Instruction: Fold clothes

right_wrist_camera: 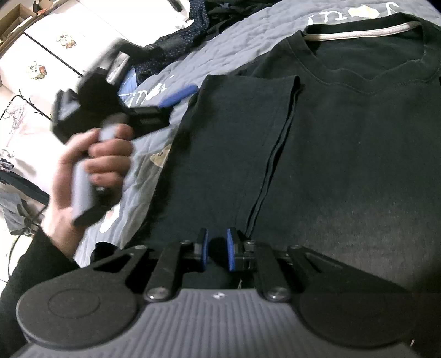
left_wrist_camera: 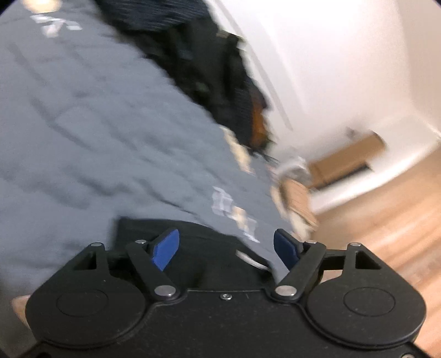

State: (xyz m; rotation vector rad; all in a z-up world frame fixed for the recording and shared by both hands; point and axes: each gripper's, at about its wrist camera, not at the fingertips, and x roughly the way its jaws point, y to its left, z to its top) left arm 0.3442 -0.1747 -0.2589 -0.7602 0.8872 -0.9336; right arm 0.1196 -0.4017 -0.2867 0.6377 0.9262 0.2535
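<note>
Black t-shirt (right_wrist_camera: 344, 137) lies flat on the grey quilt (left_wrist_camera: 82, 124) w/ its left side folded in over the chest, right gripper (right_wrist_camera: 217, 247) nearly closed on the hem edge, prob. pinning it, left gripper (left_wrist_camera: 226, 247) spread wide, empty.

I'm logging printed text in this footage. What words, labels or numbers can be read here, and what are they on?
No text can be read for certain.
Grey bedspread: pale cursive lettering near the shirt's collar, cut off by the frame edge, not legible.
Same bedspread, right wrist view: white script partly behind the left gripper, unreadable.
Same bedspread, left wrist view: white marks, too blurred.
Black T-shirt: no print visible.
</note>
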